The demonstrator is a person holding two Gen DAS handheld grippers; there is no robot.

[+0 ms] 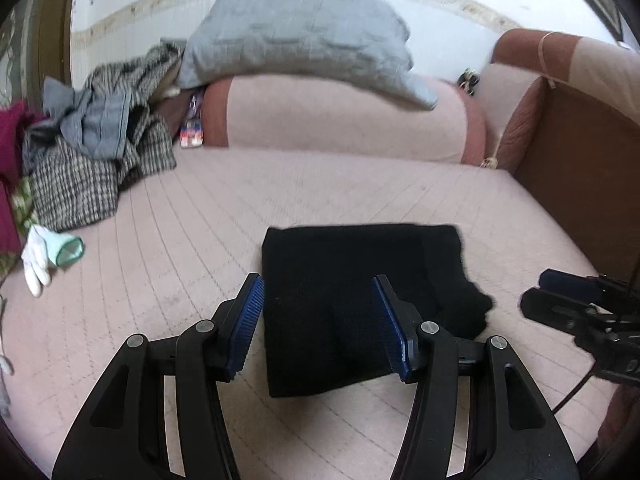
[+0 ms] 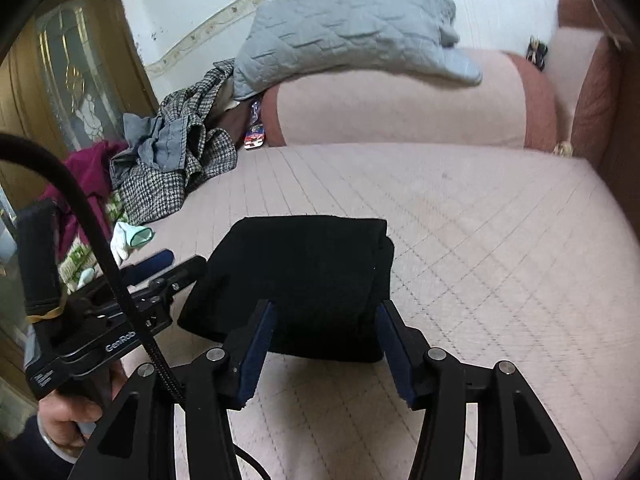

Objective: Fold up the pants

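The left tool (image 1: 318, 322) and right tool (image 2: 326, 346) are both standing spread, pinching nothing, above the near edge of the black pants (image 1: 360, 304), which are lying folded into a compact block on the pink bed (image 1: 180, 240). Risk, as judged: a pad catching the loose right-hand lobe while lifting away, pulling the fold open. Beyond, a clothes pile (image 1: 92, 168) is crowding the far left.

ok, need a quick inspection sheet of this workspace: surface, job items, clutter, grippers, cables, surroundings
Surface: pink quilted sofa seat, bare near the middle.
Job's things: black pants lie folded into a compact rectangle.
Clutter: checked clothes pile, white glove, grey quilt on the backrest.
Grippers: left hand-held gripper open, nothing pinched; right hand-held gripper open, nothing pinched.
Cables: black cable arcs over the left unit.
Surroundings: white wall, wooden door.
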